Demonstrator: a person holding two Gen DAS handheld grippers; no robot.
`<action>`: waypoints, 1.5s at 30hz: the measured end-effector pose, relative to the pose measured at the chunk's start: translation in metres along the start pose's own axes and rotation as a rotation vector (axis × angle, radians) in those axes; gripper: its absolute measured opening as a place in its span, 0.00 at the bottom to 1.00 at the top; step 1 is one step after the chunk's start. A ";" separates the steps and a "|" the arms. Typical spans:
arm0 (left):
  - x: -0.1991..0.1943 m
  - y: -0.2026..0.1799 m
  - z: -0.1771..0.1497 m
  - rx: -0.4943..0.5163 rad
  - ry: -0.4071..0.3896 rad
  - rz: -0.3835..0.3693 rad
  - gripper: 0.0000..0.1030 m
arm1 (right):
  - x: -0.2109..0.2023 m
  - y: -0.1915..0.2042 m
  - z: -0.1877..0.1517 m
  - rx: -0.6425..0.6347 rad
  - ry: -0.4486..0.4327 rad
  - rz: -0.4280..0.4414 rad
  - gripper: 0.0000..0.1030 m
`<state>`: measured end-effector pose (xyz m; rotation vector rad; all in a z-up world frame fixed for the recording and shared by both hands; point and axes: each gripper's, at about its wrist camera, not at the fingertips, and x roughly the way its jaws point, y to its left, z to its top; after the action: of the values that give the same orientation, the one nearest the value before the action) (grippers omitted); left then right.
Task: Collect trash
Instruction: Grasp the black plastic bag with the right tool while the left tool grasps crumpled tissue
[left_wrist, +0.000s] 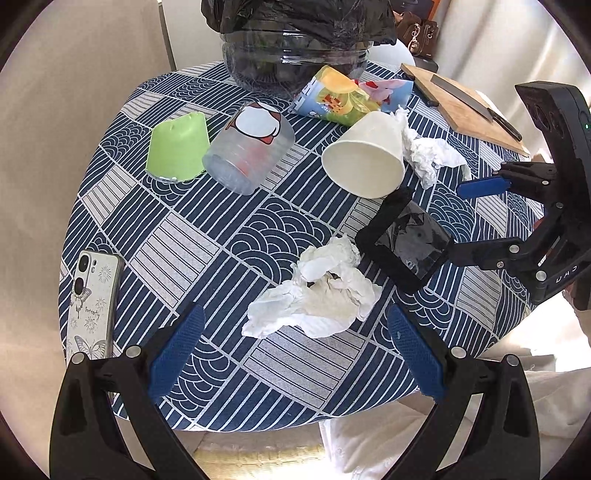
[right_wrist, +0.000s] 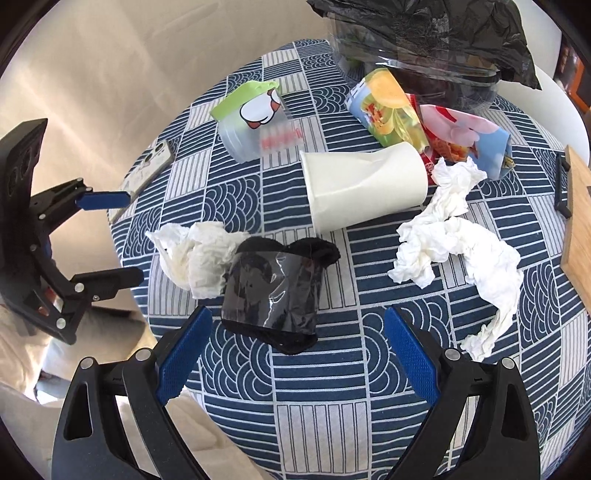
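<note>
The left wrist view takes in the near left edge of the bench (left_wrist: 207, 236), where a phone (left_wrist: 92, 306) in a butterfly case lies, and the far right corner with a wooden cutting board (left_wrist: 469, 107) and a knife (left_wrist: 476, 107) on it. The right wrist view shows only a sliver of that board and the phone small at the left edge, but it gives a fuller look at a long crumpled tissue (right_wrist: 458, 247) near the right edge.

Both views show the trash spread across the patterned cloth: a crumpled tissue (left_wrist: 317, 295) near the front edge, a black plastic-wrapped piece (right_wrist: 273, 291) just beside it, a white paper cup (left_wrist: 365, 155) on its side in the middle, a clear cup (left_wrist: 251, 147) with a cartoon print touching a green cup (left_wrist: 177, 151) toward the left edge, and colourful snack wrappers (left_wrist: 340, 96) toward the far edge, against a bin with a black bag (left_wrist: 295, 40).

The left gripper (left_wrist: 291, 354) is spread wide and holds nothing, its blue pads (left_wrist: 177, 354) flanking the near tissue without touching it. The right gripper (right_wrist: 295, 358) is likewise wide apart and empty, hovering over the black piece at the front edge.
</note>
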<state>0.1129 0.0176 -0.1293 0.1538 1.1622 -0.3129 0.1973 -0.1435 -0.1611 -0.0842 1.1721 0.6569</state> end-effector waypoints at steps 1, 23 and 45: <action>0.003 -0.001 -0.002 0.008 0.000 0.000 0.94 | 0.003 0.001 0.000 -0.001 0.005 0.006 0.87; 0.057 -0.004 -0.004 0.099 0.076 -0.059 0.94 | 0.058 0.004 0.013 -0.007 0.123 0.080 0.88; 0.059 -0.025 0.000 0.201 0.093 -0.085 0.39 | 0.046 0.013 0.010 -0.043 0.131 0.134 0.57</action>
<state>0.1263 -0.0153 -0.1830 0.2981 1.2305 -0.5022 0.2094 -0.1093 -0.1942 -0.0869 1.2977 0.8046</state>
